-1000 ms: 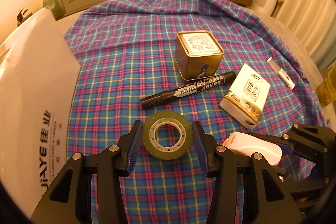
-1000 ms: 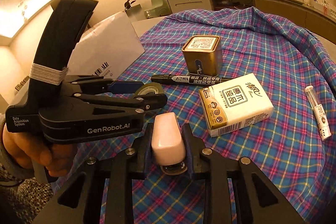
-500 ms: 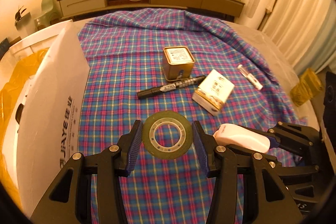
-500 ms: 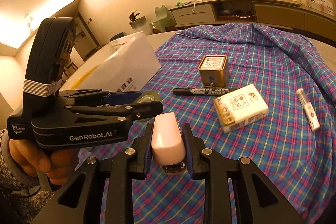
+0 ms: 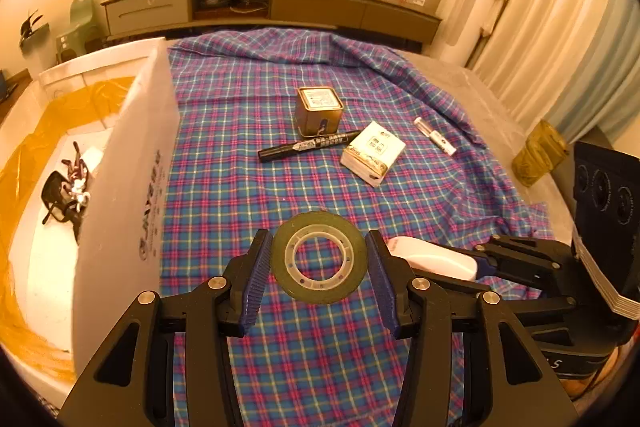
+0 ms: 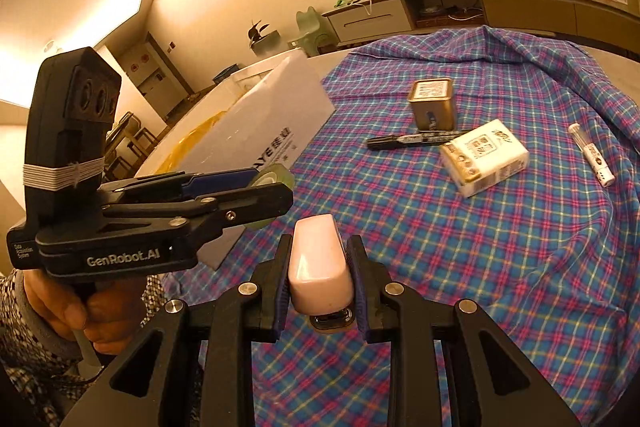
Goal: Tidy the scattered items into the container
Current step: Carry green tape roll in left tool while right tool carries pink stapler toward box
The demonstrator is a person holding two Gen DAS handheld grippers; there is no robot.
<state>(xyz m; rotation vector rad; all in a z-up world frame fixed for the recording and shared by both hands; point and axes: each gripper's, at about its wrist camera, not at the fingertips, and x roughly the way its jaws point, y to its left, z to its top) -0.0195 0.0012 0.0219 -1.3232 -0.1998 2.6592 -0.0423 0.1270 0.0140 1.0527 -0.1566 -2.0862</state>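
We grip tape roll [image 5: 319, 262] in left gripper [image 5: 318, 269], stapler [image 6: 320, 269] in right gripper [image 6: 320, 287] — both aloft, ready for box [image 5: 132, 187] at table's left edge.

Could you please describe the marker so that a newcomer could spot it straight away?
On the plaid cloth, find the gold tin. The marker lies just in front of it, beside the white packet. It is the only long black thing there.

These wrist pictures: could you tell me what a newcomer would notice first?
Each gripper carries something above the plaid cloth: the left gripper clamps a tape roll, the right gripper a pink stapler. To the left stands the white container, its wall upright.
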